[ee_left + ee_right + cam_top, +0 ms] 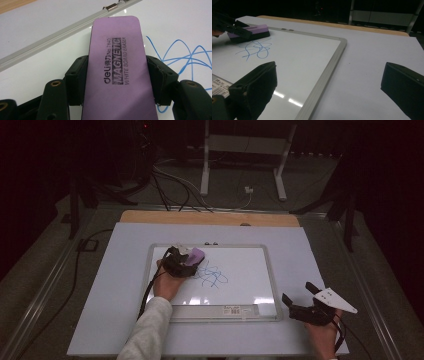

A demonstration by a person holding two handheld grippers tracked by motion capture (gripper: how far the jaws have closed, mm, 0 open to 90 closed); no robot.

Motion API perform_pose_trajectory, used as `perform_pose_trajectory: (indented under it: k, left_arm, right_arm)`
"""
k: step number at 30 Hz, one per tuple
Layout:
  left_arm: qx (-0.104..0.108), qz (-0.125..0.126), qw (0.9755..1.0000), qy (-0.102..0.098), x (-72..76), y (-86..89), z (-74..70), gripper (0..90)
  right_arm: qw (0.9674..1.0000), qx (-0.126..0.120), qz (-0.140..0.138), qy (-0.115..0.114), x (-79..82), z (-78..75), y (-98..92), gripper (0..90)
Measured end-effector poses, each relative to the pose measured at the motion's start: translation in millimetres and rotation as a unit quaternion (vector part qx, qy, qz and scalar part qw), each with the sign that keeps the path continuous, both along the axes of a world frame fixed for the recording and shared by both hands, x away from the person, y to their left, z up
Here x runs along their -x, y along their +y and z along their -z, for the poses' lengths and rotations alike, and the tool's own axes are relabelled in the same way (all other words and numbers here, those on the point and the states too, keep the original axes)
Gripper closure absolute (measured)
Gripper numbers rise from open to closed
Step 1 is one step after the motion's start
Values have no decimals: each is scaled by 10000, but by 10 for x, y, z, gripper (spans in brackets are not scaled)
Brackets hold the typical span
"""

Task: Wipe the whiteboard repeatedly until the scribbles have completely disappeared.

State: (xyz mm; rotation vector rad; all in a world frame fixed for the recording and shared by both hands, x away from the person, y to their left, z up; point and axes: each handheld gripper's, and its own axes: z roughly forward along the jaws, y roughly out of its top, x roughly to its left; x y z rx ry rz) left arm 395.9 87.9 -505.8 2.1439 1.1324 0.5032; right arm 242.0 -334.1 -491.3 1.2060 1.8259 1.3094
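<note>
Now the left gripper [186,262] has its jaws clamped on the purple eraser [118,70], set on the whiteboard [250,285] just beside the blue scribble [212,276], which looks untouched, so the wiping seems yet to begin, while the right gripper [299,296] waits wide and empty.

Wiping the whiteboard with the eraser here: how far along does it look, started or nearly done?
Barely started. Done: the left hand-held gripper has the purple eraser clamped between its jaws, at the whiteboard's upper left. In hand: the eraser sits just beside the blue scribble. Left: the scribble looks whole, with no wiped gap visible. The right hand-held gripper is open, off the board's lower right corner.
</note>
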Motion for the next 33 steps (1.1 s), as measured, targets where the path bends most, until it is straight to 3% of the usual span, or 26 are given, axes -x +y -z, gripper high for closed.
perform_pose_trajectory:
  k: [2, 8, 13, 19, 26, 33]
  left_arm:
    - [52, -13, 10000, 3, -7, 1, 6, 353]
    - [283, -63, 9996, -48, -9, 21, -30, 312]
    - [170, -69, 9998, 53, -28, 32, -24, 412]
    - [165, -266, 9995, 79, -60, 74, -29, 417]
    - [131, -258, 9995, 80, -44, 17, -31, 417]
    - [76, 44, 9999, 71, 27, -134, -37, 417]
  right_arm:
    - [10000, -3, 2, 6, 0, 0, -3, 6]
    - [10000, -2, 1, 13, -2, 2, -2, 6]
    - [10000, 1, -3, 30, -2, 3, 4, 7]
    - [10000, 4, 0, 28, -1, 3, -1, 6]
    - [10000, 28, -12, 33, -5, 7, 10, 6]
    - [10000, 28, -6, 30, -5, 8, 10, 6]
